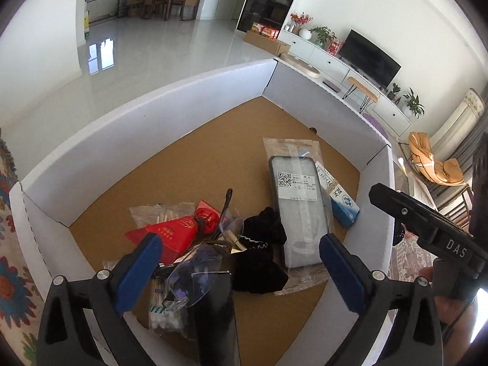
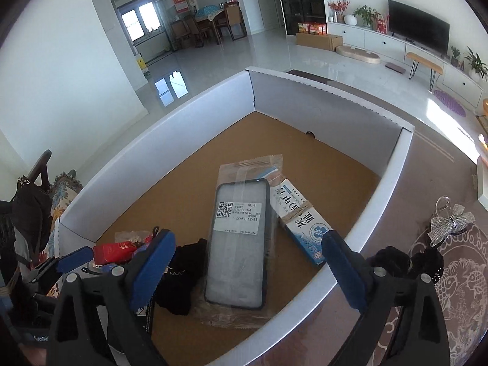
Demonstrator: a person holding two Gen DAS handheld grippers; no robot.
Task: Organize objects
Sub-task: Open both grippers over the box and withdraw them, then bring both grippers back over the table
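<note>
1. My left gripper (image 1: 239, 254) stands wide open over the near corner of the white cardboard box (image 1: 146, 116), with nothing pressed between its blue pads.
2. Beneath it lie clear glasses (image 1: 195, 277), a red packet (image 1: 174, 231), bagged cotton swabs (image 1: 166, 311) and a black fabric piece (image 1: 259, 256).
3. My right gripper (image 2: 248, 268) also stands wide and empty.
4. The phone case in its plastic sleeve (image 2: 238, 241) lies mid-box, touching a blue-and-white carton (image 2: 302, 228).
5. A rhinestone bow clip (image 2: 448, 222) sits outside the box on the patterned mat.
</note>
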